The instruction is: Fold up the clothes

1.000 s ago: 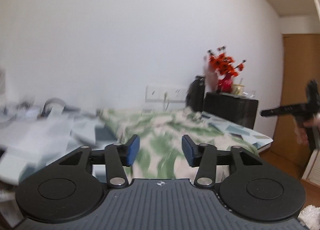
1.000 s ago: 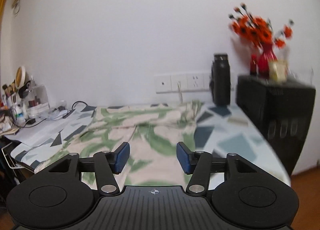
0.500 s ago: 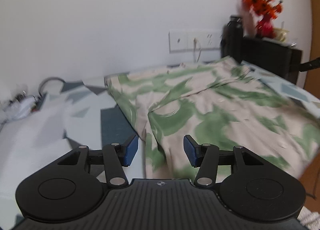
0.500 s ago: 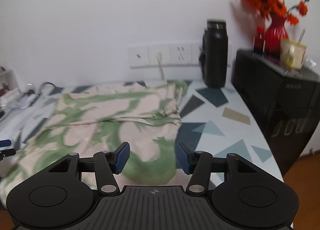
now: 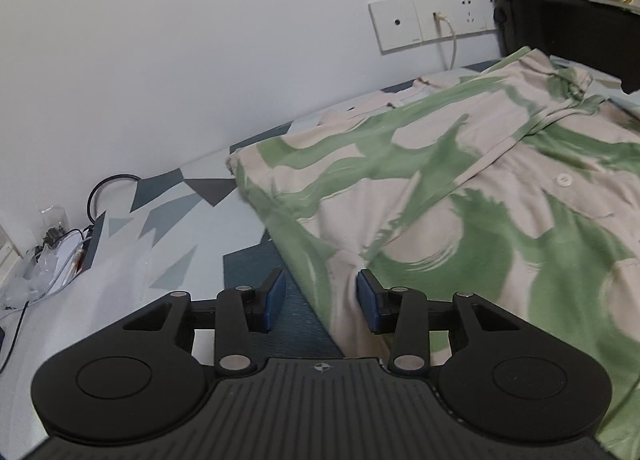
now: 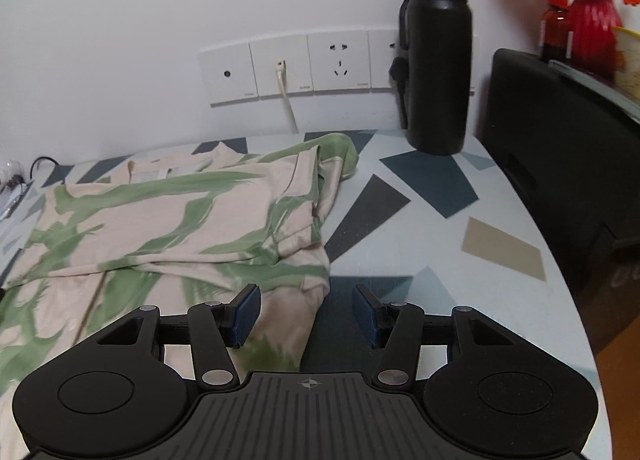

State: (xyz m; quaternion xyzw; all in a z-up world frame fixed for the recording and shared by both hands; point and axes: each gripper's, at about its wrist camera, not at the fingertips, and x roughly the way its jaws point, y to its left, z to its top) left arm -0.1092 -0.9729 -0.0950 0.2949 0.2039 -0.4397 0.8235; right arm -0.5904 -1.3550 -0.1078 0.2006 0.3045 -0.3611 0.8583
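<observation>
- the left gripper is wide open, with nothing between its blue pads. it sits low over the left edge of the cream shirt with green brush marks, and that edge runs up through the gap between the pads.
- the right gripper is wide open too and holds nothing. the right edge of the same shirt lies in the gap, nearer the left pad.
- the shirt lies spread out on the table with a white cloth full of blue and grey shapes. it is bumpy, with folds near the collar end by the wall. a small white button shows on its front.
- a tall black bottle stands upright at the back of the table, near the shirt's far corner but apart from it.
- white wall sockets are behind it, with a white cable plugged in.
- a black box stands to the right, with a red vase of orange flowers on top.
- black wires lie far left.
</observation>
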